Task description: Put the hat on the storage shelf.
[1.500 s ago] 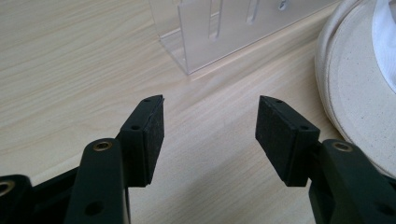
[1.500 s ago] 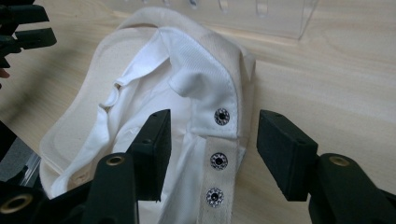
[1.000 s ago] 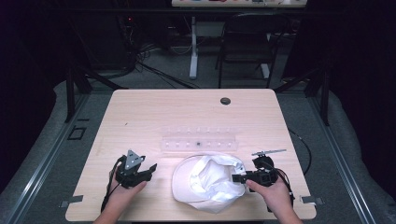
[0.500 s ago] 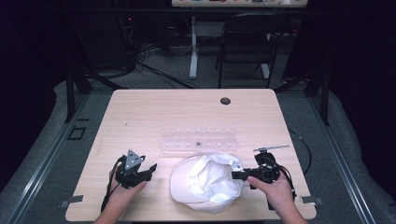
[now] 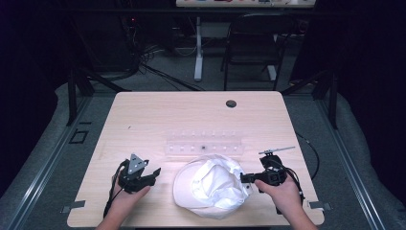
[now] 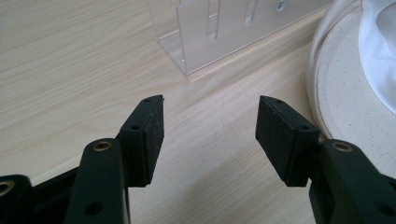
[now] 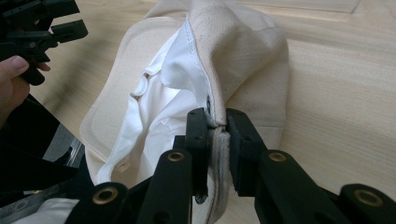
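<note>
1. A white cap [image 5: 210, 188] lies upside down on the near middle of a light wooden table [image 5: 158, 120], its brim toward the person's left and its pale lining showing

2. The right gripper [image 7: 217, 122] has just been closing, and its two black jaws now pinch the back edge of the cap, with the cloth band caught flat between the pads

3. The left gripper [image 6: 210, 135] rests on the table just left of the brim, its jaws spread wide with nothing between them

4. A clear plastic rack [image 5: 203, 146] sits just beyond the cap

5. To do this step well, the right grip likely needs to stay on the stitched band rather than the loose lining, which could slip free

6. Any lift should probably be slow, so the soft crown does not fold or snag the rack

7. The free left gripper could take the brim to steady the cap
</note>
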Tool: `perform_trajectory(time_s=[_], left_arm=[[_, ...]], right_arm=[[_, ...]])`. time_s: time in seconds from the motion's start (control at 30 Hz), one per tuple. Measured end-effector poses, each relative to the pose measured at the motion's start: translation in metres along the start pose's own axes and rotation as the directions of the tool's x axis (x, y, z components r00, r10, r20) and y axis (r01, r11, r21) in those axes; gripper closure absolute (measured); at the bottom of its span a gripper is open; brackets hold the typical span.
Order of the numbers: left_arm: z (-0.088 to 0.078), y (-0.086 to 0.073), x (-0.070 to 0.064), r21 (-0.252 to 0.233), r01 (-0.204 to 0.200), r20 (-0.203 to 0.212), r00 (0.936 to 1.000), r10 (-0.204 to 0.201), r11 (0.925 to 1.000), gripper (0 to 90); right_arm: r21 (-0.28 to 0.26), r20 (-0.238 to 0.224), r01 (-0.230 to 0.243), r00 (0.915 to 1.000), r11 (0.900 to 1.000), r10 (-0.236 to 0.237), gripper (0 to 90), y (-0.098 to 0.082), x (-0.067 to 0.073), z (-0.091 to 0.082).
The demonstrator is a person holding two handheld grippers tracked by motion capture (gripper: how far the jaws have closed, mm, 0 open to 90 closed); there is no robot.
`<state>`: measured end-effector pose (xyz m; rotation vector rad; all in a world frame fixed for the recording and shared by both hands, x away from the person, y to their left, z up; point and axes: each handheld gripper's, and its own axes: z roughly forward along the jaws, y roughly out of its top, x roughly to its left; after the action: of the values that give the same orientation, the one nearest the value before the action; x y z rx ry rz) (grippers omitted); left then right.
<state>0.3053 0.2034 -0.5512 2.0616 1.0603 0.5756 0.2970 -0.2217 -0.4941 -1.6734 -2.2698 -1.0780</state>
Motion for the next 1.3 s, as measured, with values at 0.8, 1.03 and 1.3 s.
perform_trajectory(time_s=[0.8,1.03,1.3], left_arm=[[0.000,0.000,0.000,0.000,0.003,0.001,1.0000,-0.003,1.0000,42.6],[0.001,-0.001,0.000,0.001,0.005,0.004,1.0000,-0.005,1.0000,42.6],[0.001,-0.001,0.000,0.001,0.006,0.005,1.0000,-0.006,1.0000,42.6]], right_arm=[[-0.093,-0.092,-0.020,0.9957,0.995,0.011,81.6,0.024,0.005,-0.024],[-0.115,-0.131,-0.033,0.9912,0.993,0.017,81.7,0.029,0.007,-0.029],[-0.142,-0.212,-0.069,0.9765,0.988,0.037,81.7,0.034,0.011,-0.034]])
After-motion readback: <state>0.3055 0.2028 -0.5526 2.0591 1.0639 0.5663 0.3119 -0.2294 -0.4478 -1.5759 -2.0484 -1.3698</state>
